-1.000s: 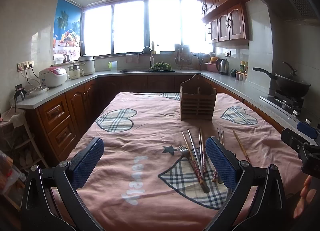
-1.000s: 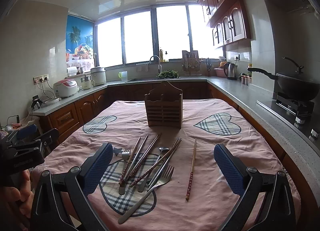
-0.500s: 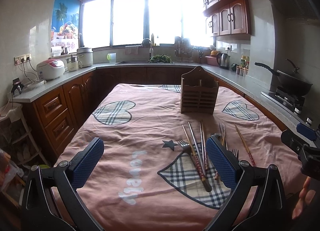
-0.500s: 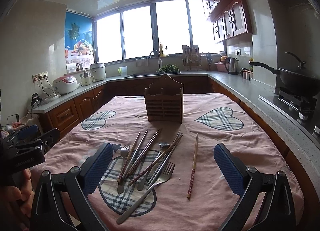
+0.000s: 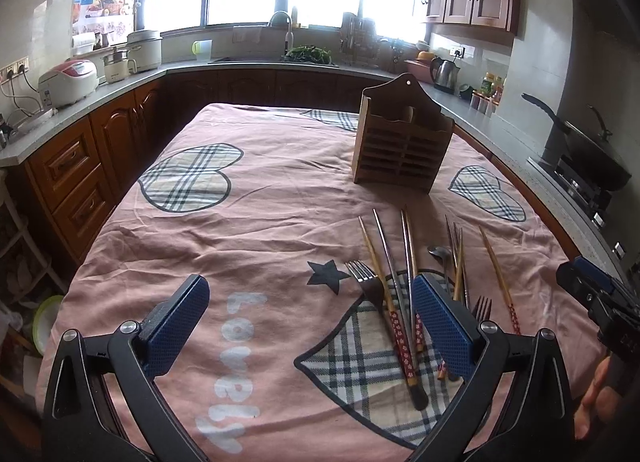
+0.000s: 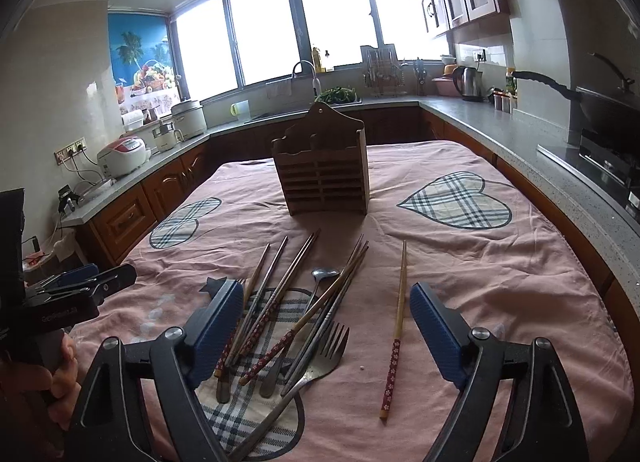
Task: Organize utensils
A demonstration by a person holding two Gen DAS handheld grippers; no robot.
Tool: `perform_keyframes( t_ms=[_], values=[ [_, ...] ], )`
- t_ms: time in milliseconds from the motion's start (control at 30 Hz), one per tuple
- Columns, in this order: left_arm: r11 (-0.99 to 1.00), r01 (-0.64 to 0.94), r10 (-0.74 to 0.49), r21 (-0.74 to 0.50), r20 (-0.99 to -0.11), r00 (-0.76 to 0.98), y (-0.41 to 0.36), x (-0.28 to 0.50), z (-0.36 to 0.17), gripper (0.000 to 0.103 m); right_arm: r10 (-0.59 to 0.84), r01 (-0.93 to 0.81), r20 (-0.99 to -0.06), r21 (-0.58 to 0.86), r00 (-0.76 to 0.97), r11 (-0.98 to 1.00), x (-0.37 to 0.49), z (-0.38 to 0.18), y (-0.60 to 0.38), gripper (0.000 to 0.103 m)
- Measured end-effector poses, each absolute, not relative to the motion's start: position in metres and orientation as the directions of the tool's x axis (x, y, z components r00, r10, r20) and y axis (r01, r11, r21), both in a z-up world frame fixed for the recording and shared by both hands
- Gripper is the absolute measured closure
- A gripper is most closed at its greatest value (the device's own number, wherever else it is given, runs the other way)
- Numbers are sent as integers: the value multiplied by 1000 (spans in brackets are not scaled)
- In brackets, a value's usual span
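Observation:
A wooden utensil holder (image 5: 402, 145) (image 6: 325, 167) stands upright on the pink tablecloth. In front of it lies a loose pile of chopsticks (image 6: 280, 294), forks (image 6: 320, 358) and a spoon (image 6: 323, 274). One chopstick (image 6: 396, 326) lies apart to the right. My right gripper (image 6: 326, 330) is open and empty, low over the pile. My left gripper (image 5: 308, 322) is open and empty, its right finger beside a fork (image 5: 366, 282) and the chopsticks (image 5: 394, 290).
The pink tablecloth (image 5: 260, 221) with plaid hearts covers the table. Wooden cabinets and grey counters ring it. A wok (image 6: 608, 105) sits on the stove at right. A rice cooker (image 5: 68, 81) stands at left.
Both grippers have moved forward and tilted down toward the utensil pile, which now looks closer. Both stay open. No utensil has moved.

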State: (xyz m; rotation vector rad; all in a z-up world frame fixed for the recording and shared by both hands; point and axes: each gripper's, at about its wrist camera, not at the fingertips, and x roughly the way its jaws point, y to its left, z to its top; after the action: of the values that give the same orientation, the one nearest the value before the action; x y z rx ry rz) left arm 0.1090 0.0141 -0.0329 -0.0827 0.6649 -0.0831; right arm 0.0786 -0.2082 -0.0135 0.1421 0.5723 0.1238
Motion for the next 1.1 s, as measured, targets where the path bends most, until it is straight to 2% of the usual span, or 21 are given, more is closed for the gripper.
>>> perform_keyframes(
  t_ms=[233, 533, 600, 667, 733, 900, 1100],
  values=[
    [992, 76, -126, -104, -667, 734, 3, 154, -44, 6, 174, -46, -586, 226, 791, 973, 127, -29, -221, 43],
    [984, 124, -180, -131, -742, 646, -13, 211, -62, 16, 211, 3, -665, 306, 716, 952, 184, -54, -234, 60],
    [980, 136, -196, -142, -757, 623, -18, 222, -68, 19, 219, 18, -681, 323, 699, 946, 196, -61, -237, 61],
    [978, 144, -205, -148, -773, 600, -22, 233, -73, 27, 224, 31, -693, 334, 685, 942, 204, -66, -238, 65],
    [976, 153, -217, -157, -787, 578, -26, 244, -78, 31, 233, 38, -704, 346, 671, 938, 212, -71, -239, 69],
    [974, 168, -220, -152, -811, 543, -35, 264, -89, 33, 244, 58, -725, 364, 644, 929, 230, -81, -241, 71],
    [974, 172, -216, -147, -836, 505, -44, 284, -103, 43, 243, 86, -748, 372, 617, 924, 248, -93, -243, 76]
  ],
)
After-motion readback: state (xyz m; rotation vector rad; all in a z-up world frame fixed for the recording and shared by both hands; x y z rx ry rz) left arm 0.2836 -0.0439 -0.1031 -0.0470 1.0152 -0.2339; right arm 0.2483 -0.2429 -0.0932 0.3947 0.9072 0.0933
